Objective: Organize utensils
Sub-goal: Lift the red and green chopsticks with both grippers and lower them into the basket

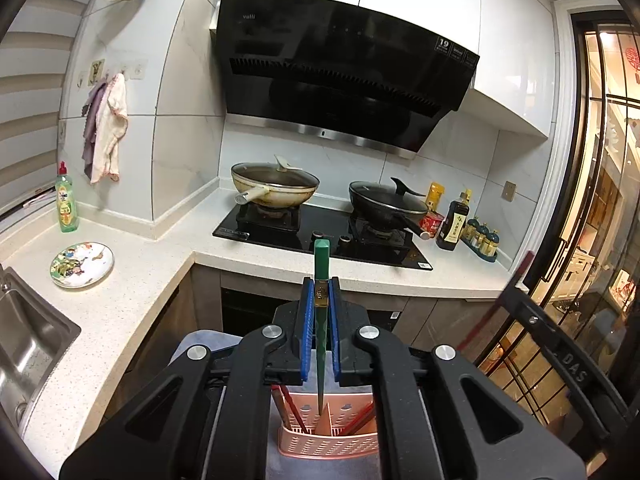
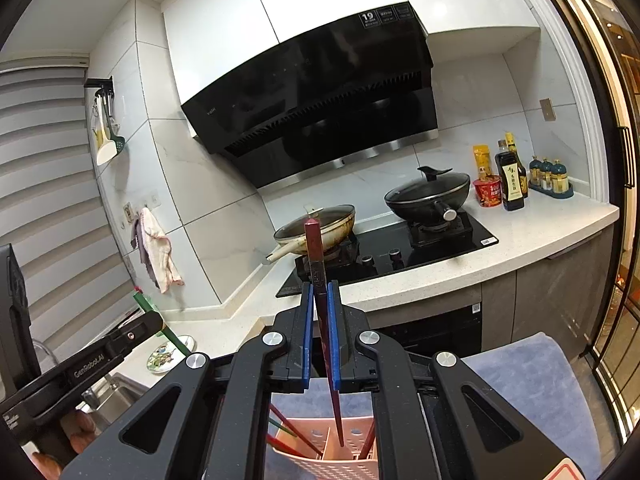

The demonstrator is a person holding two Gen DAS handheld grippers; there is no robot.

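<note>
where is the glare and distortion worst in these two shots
Left wrist view: warm overexposed glow through the glass door; fisheye bends the countertop. Right wrist view: range hood bowed and tilted, the same orange blowout along the right edge.

Glossy black glass range hood (image 1: 344,68) above a speckled matt stone counter (image 1: 168,256); ahead of the gripper a smooth green chopstick (image 1: 321,280), below it a perforated pink plastic basket (image 1: 328,440) on soft blue cloth (image 2: 528,384); brushed steel sink (image 1: 32,344) leftward.
</note>
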